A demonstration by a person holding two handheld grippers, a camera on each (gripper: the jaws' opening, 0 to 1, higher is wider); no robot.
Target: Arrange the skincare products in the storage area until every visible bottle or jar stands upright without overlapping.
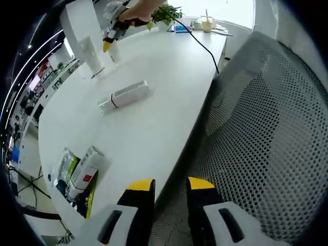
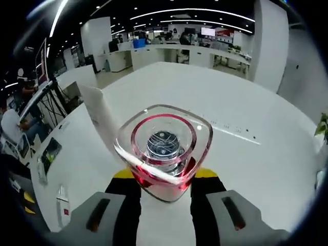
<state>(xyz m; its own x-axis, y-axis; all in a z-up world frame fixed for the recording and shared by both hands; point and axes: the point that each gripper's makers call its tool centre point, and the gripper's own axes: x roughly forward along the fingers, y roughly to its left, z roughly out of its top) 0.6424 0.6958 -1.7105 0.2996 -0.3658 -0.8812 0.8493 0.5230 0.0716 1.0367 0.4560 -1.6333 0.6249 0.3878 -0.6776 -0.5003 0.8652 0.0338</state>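
In the left gripper view the left claw (image 1: 170,190) hangs released at the near edge of the white tabletop (image 1: 154,113), its two yellow-tipped jaws apart with nothing between them, one over the tabletop's edge and the other over the grey mesh chair back (image 1: 271,128) that stands to the right. A clear bottle with a white label (image 1: 124,96) lies on its side in the middle of the tabletop. Farther off and to the left a tall white tube (image 1: 88,51) stands upright, and just beside it is the right claw (image 1: 108,43), held from above by a person's hand (image 1: 136,13). Near the left edge a white tube with a red mark (image 1: 84,170) lies flat on top of a green and silver packet (image 1: 66,171). A black cable (image 1: 202,43) runs across the far end, where a green plant (image 1: 166,13) and a cup (image 1: 206,23) stand.

In the right gripper view the right claw (image 2: 165,177) is clenched on a clear jar with a red inner ring (image 2: 164,148), one jaw on each side of it, the jar's face turned to the camera above the tabletop. A white upright tube (image 2: 102,118) stands just to the left, behind the jar
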